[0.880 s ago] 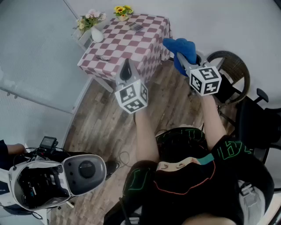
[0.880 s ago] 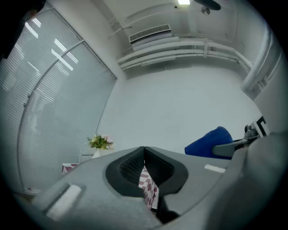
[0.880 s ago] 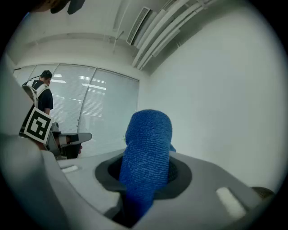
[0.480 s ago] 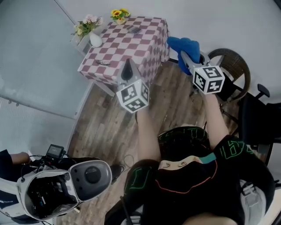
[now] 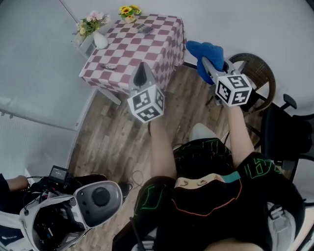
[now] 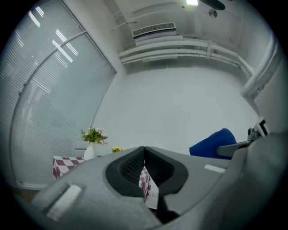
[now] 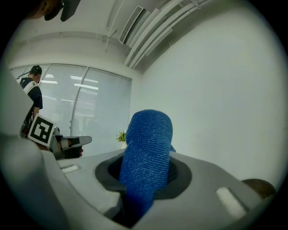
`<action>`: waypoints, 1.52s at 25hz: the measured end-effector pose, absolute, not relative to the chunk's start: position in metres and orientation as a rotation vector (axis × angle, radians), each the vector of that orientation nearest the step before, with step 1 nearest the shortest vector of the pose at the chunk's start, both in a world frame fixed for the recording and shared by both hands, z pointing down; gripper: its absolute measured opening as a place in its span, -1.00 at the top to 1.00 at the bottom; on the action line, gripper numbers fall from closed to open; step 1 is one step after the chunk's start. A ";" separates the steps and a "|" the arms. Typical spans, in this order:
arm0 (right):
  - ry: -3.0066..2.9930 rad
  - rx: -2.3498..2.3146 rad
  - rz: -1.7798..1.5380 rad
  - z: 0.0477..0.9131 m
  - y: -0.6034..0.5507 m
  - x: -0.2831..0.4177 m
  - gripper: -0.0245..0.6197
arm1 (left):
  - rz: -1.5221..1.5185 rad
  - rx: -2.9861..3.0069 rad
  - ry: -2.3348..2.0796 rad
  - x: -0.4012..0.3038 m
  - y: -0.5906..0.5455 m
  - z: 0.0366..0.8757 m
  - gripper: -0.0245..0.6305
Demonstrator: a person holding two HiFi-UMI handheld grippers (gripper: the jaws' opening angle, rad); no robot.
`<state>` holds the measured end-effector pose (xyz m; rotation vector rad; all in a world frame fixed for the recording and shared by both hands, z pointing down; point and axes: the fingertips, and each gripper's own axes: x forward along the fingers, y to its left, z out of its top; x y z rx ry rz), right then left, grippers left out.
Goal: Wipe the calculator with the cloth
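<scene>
The calculator [image 5: 145, 30] lies small and dark near the far edge of a table [image 5: 162, 44] covered in a red-and-white check. I hold both grippers up in the air, short of the table. My left gripper [image 5: 141, 74] is shut and holds nothing; its jaws meet in the left gripper view [image 6: 144, 152]. My right gripper [image 5: 205, 62] is shut on a blue cloth [image 5: 202, 51], which stands up between the jaws in the right gripper view [image 7: 146, 161]. The same cloth [image 6: 215, 143] shows at the right of the left gripper view.
A white vase of flowers [image 5: 95, 30], a small pot of yellow flowers [image 5: 128, 12] and a small dark object [image 5: 109, 66] are on or beside the table. A wicker chair [image 5: 257, 73] and a black office chair [image 5: 287, 135] stand at the right. A white helmet rig [image 5: 73, 211] is at lower left.
The table has slid up and left in the head view, and the helmet rig has dropped lower. Both grippers keep their hold and pose.
</scene>
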<state>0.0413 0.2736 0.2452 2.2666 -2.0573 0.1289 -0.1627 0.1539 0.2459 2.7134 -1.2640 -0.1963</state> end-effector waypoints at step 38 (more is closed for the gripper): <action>-2.123 2.078 0.563 0.409 0.041 0.212 0.57 | 0.264 2.507 -1.366 -0.015 -0.047 0.413 0.89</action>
